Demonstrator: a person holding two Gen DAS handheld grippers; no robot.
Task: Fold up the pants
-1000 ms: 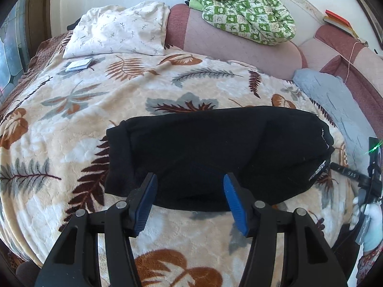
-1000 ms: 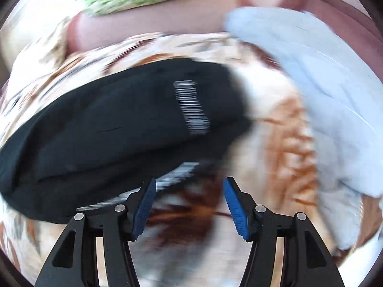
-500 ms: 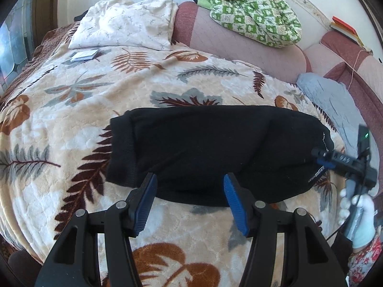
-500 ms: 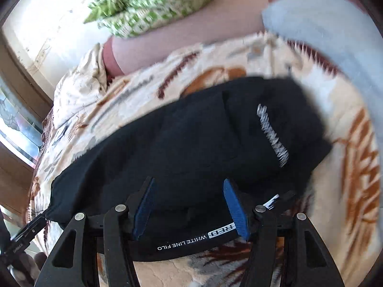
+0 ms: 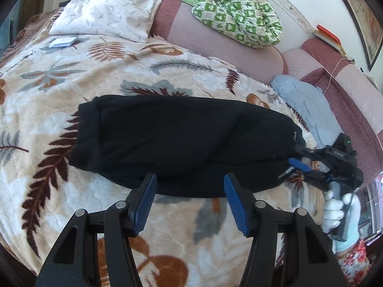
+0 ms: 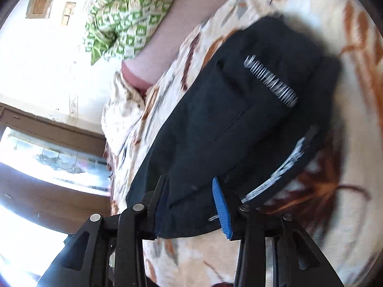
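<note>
One black pants (image 5: 182,143), one leaf-print blanket (image 5: 59,79), one green checked cloth (image 5: 237,16), two tools (image 5: 190,203)

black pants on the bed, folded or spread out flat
Folded, at least once: the black pants lie as one long doubled band on the leaf-print blanket, layered edges along the near side. The right gripper straddles the waistband end.

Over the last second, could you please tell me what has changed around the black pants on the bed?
The right gripper has swung in from the leaf-patterned fleece blanket to the waistband end of the black knit pants. Its jaws have just been closing, with the cloth edge now between them; whether they pinch yet is unclear. The left gripper stayed open at the near edge, and the pants lie as before.
</note>
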